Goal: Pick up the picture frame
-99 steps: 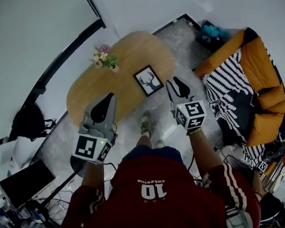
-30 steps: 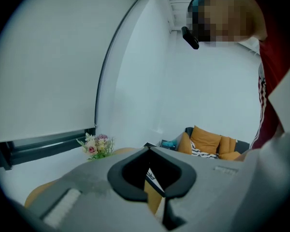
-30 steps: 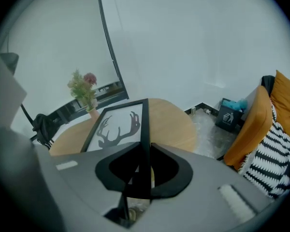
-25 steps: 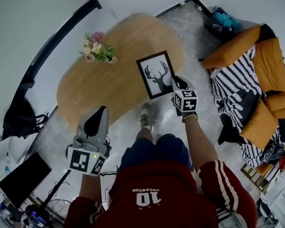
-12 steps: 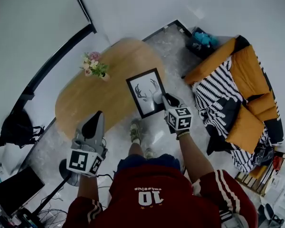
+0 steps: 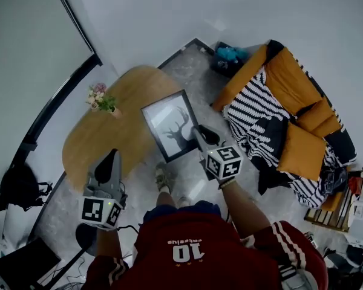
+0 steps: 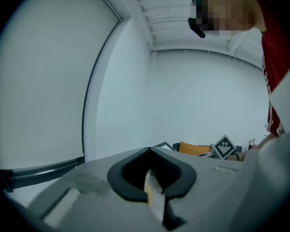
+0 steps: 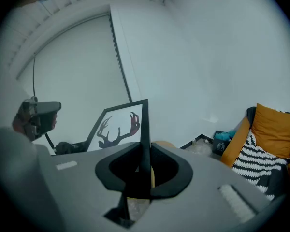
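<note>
Jaws of the right gripper (image 8: 145, 151) are clamped on the near edge of the black picture frame (image 8: 118, 129). Its long axis runs away from the gripper, deer print turned up and leftward. It hangs above the oval wooden table (image 6: 103, 141). Left gripper (image 7: 149, 151) jaws are together, empty. An orange sofa (image 6: 302, 95) stands at right.

Desk: we see an oval wooden desk (image 6: 100, 145) standing on the grey marbled floor (image 6: 185, 63) | On desk: we note a small bunch of flowers (image 6: 100, 98) near its far left edge | On floor: we note an orange sofa (image 6: 293, 92) to the desk's right, apart from it
</note>
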